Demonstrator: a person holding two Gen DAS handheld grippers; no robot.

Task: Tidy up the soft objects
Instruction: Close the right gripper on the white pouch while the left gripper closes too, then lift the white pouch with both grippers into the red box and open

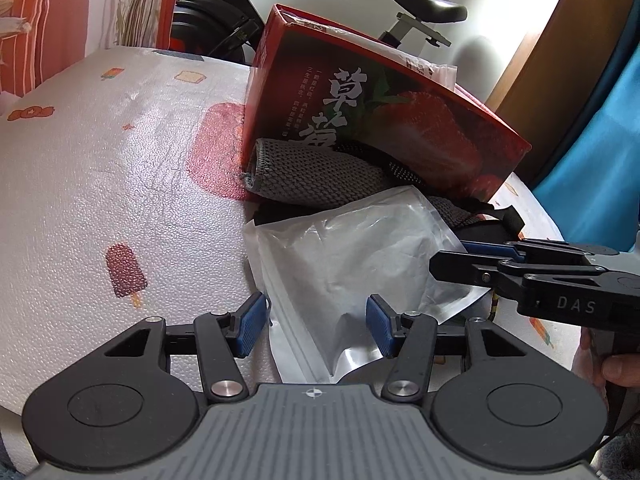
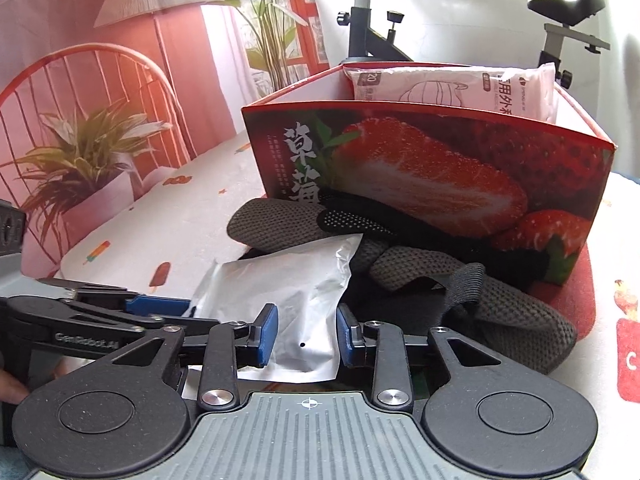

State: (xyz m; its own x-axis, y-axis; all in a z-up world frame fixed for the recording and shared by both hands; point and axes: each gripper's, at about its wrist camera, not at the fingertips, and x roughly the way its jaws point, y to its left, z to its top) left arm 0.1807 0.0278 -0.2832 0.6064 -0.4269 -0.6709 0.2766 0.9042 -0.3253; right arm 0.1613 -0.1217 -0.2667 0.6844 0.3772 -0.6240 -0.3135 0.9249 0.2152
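Over the silver pouch (image 1: 352, 256), left claw (image 1: 316, 322) spread wide, right claw (image 2: 306, 334) half-spread, neither pinching it

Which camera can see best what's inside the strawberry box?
The right wrist view: it looks over the strawberry box's rim at a white packet inside. The left wrist view shows only the box's outer side and a sliver of packet.

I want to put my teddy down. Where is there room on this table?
The free patch is the white popsicle-print cloth, left of the red strawberry box and silver pouch. It is crowded in front of the box, where the grey knit gloves lie heaped with the pouch and both tools.
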